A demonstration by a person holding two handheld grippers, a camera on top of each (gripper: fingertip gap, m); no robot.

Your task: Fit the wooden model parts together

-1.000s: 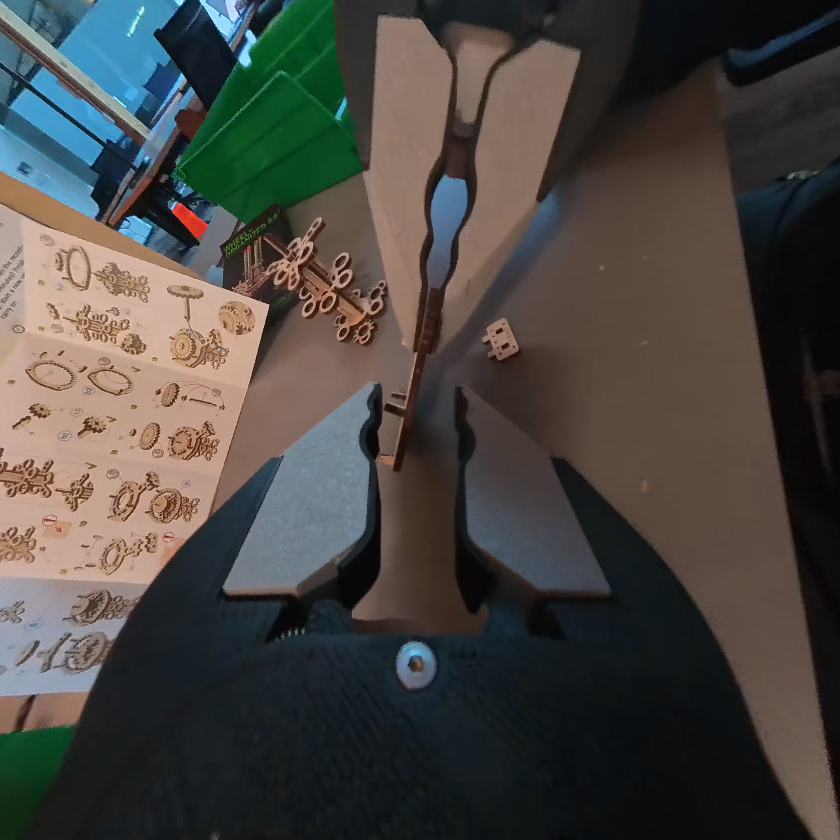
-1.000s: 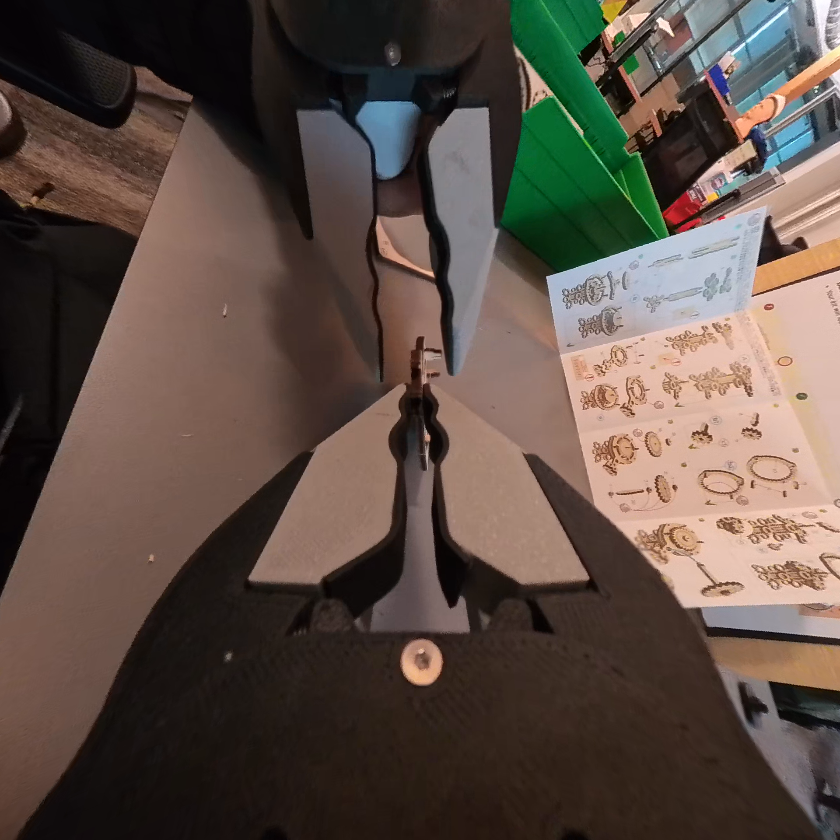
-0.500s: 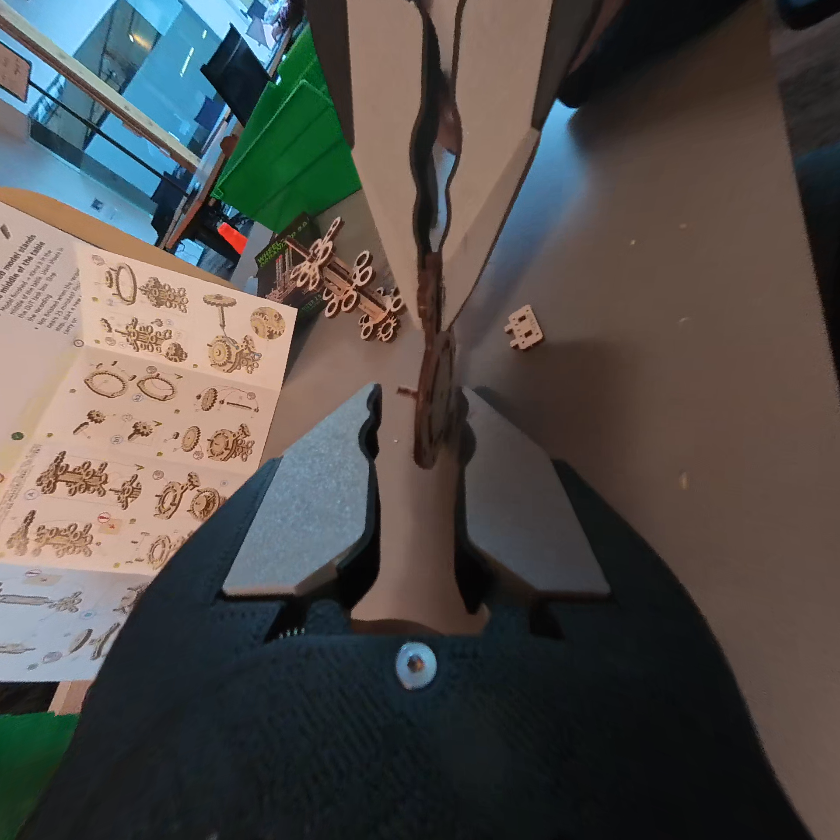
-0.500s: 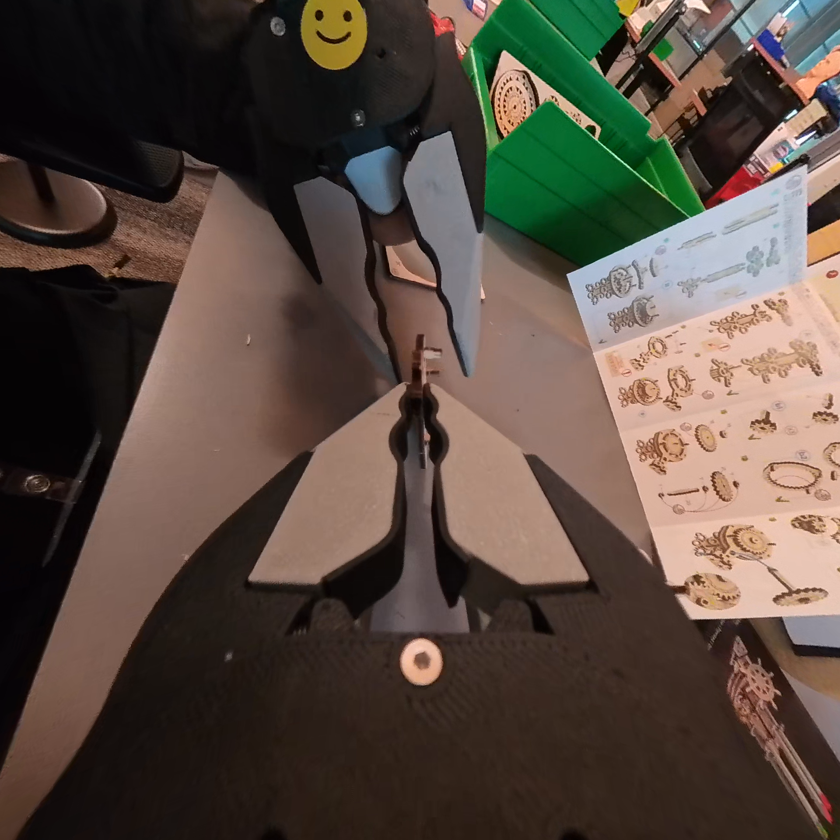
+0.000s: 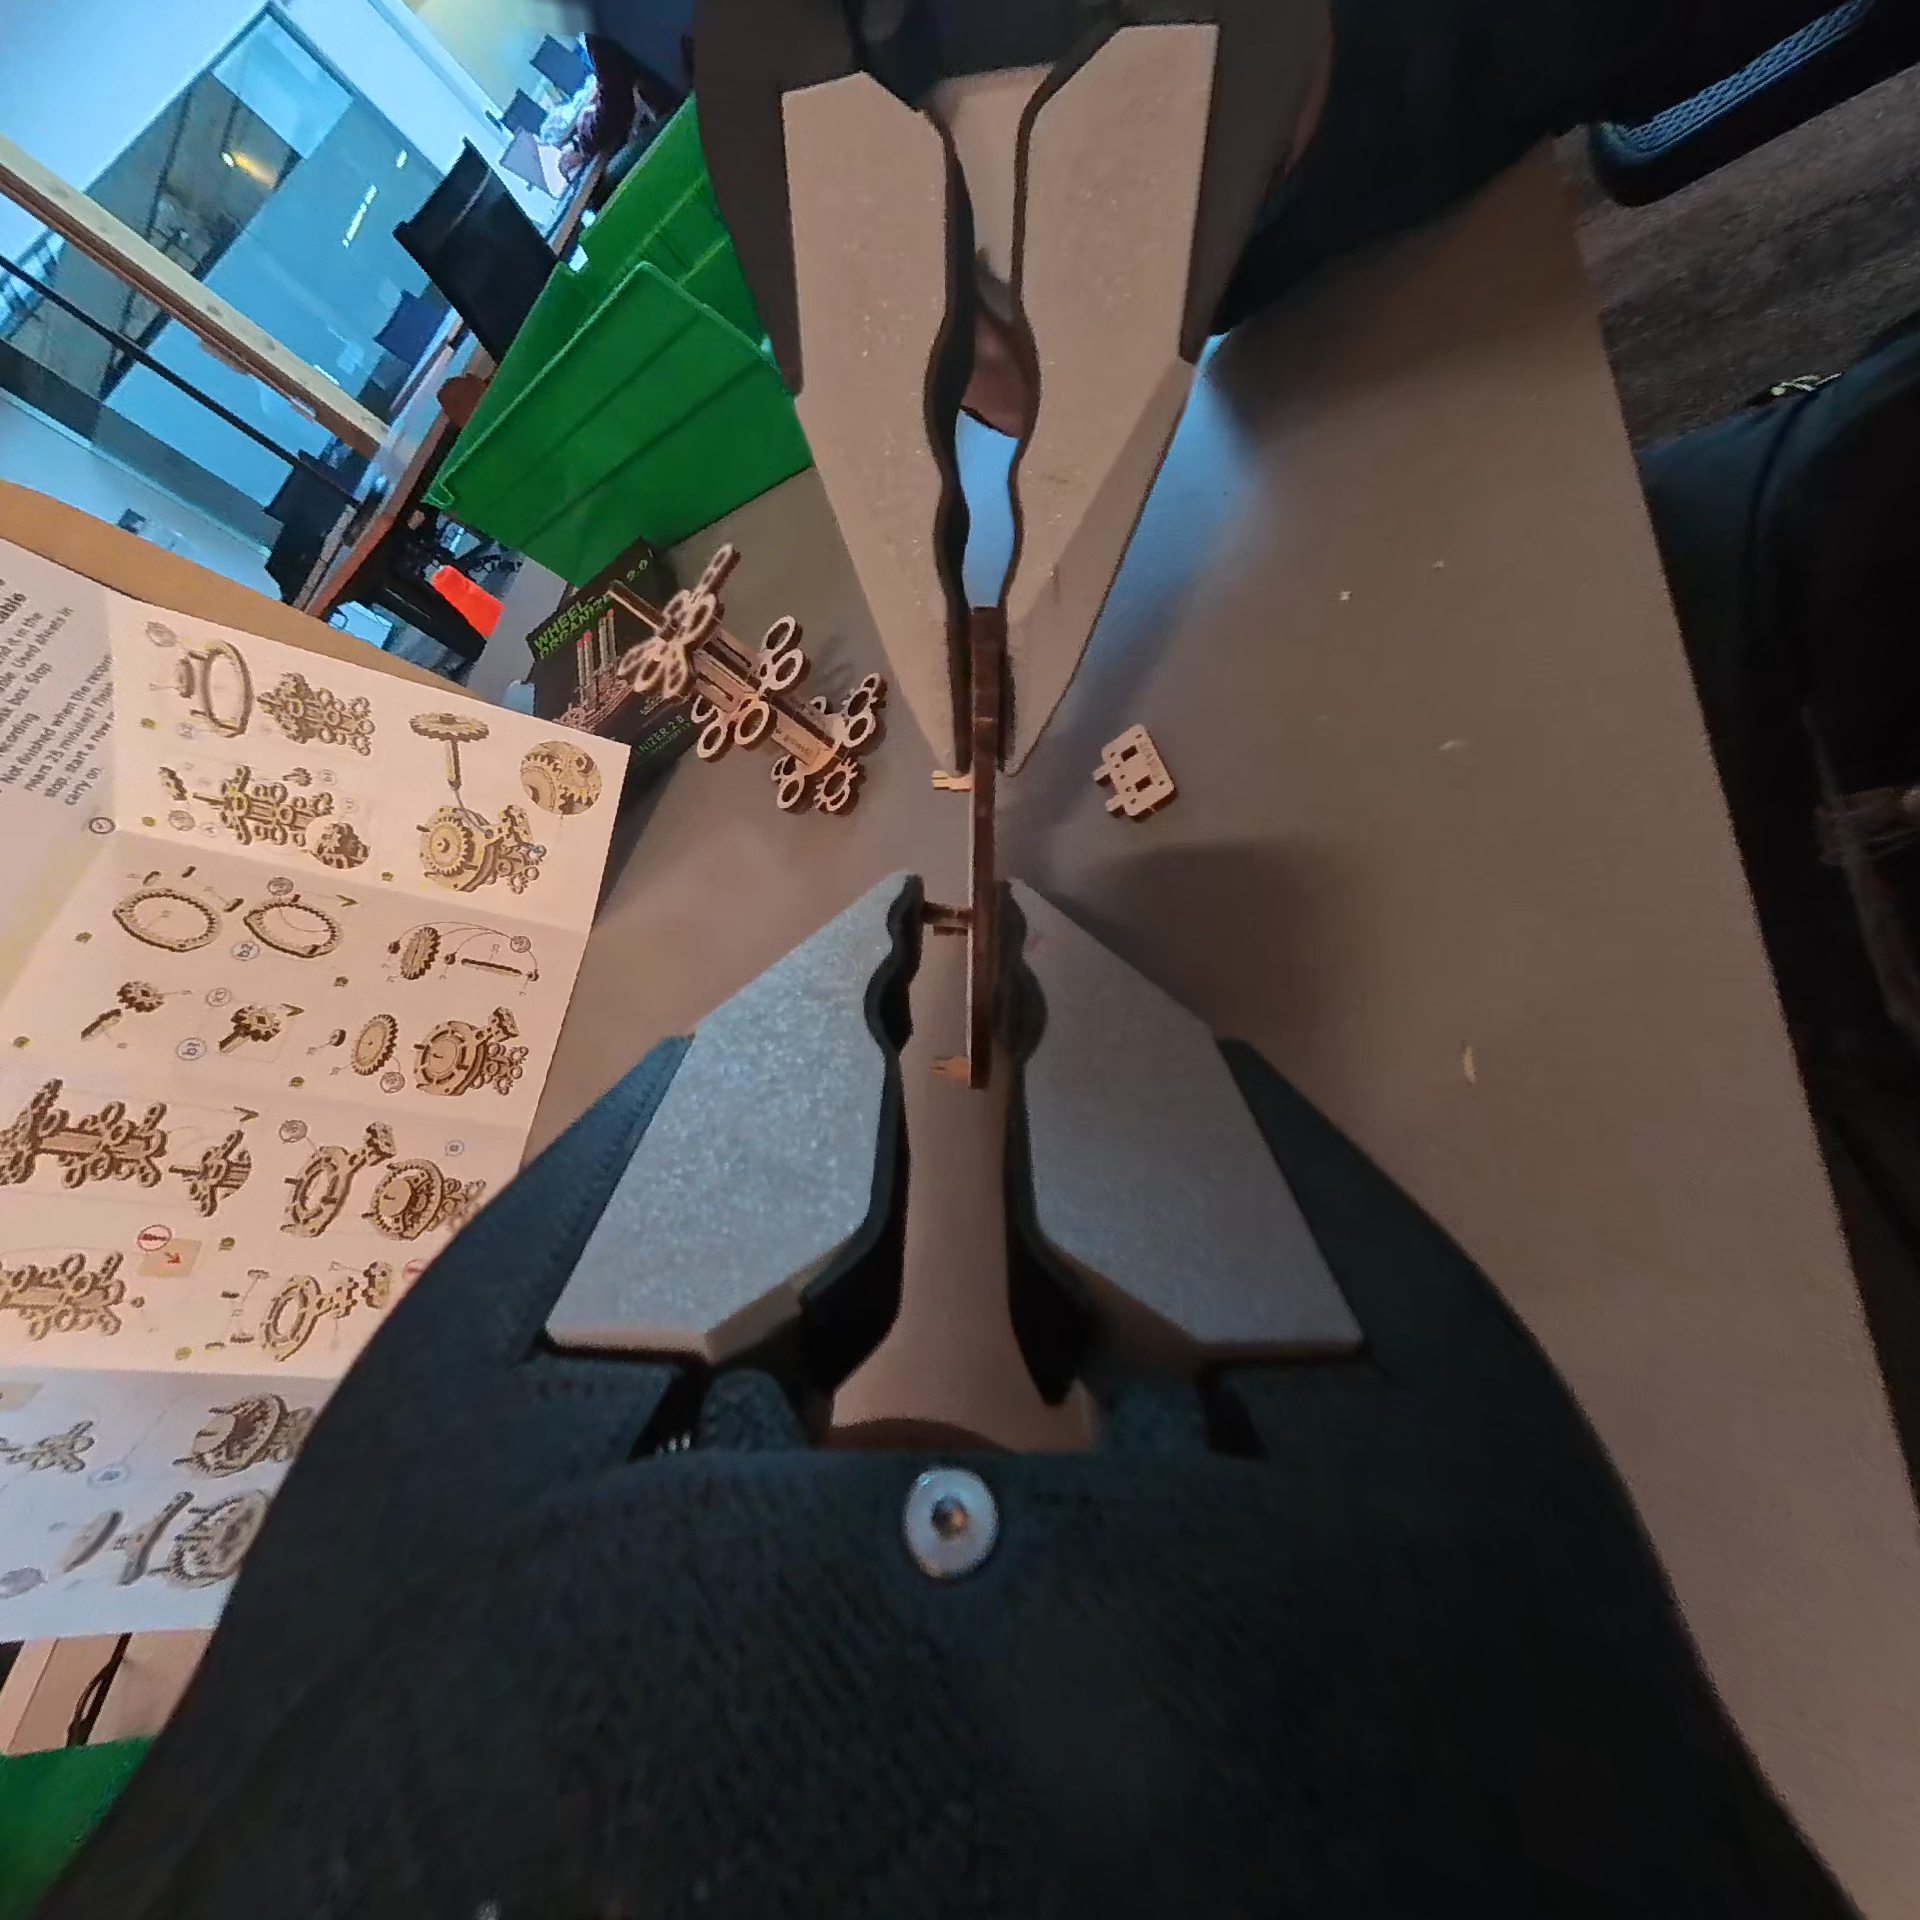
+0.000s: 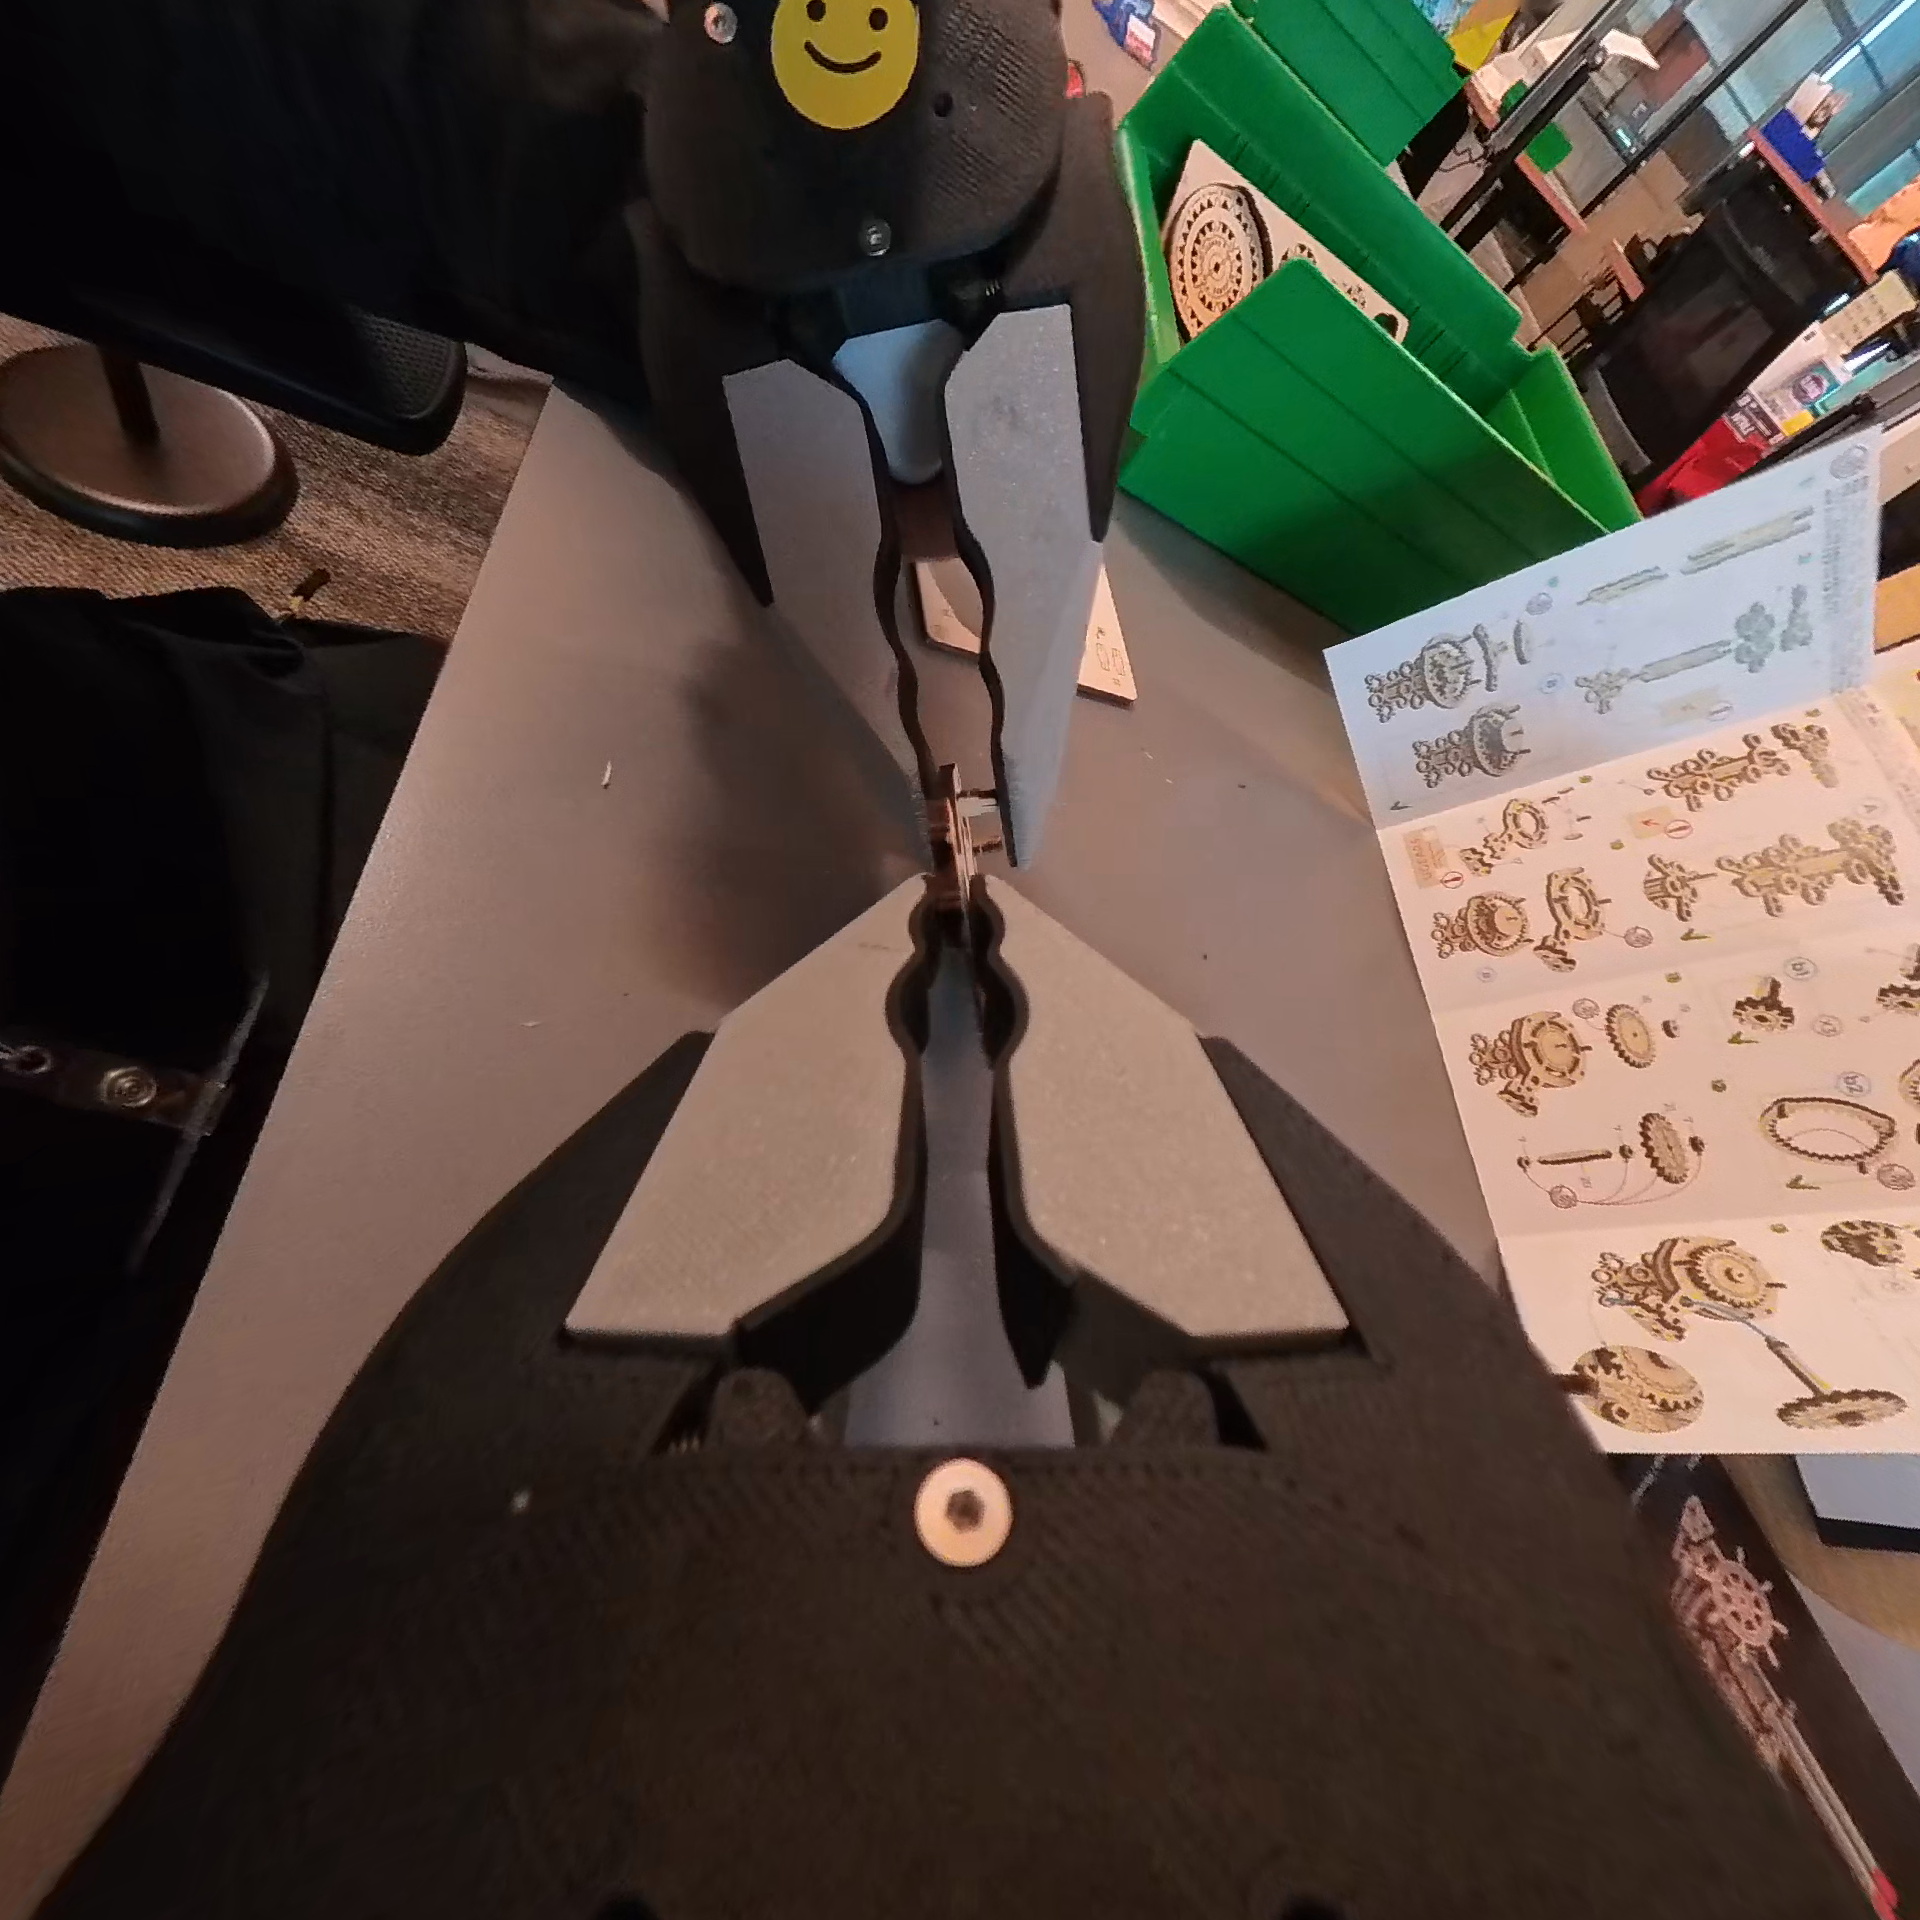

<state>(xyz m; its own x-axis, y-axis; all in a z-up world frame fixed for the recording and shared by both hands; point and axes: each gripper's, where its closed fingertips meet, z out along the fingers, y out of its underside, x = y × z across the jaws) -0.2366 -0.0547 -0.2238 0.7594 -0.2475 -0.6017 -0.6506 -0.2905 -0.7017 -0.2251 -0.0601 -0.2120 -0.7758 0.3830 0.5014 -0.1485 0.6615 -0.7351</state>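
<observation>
Two hand-held grippers (image 5: 956,904) (image 6: 951,888), perhaps three green bins (image 6: 1340,436), one instruction sheet (image 5: 260,987).

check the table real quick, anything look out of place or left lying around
One small wooden piece lies alone on the grey table, apart from the part-built model beside the box. Pale crumbs dot the tabletop too. Nothing looks broken or spilled.

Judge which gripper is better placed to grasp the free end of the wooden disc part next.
Left. The left gripper is open with the wooden disc part already between its fingers, so it likely only needs closing. The right gripper is shut on the disc's far end.
</observation>
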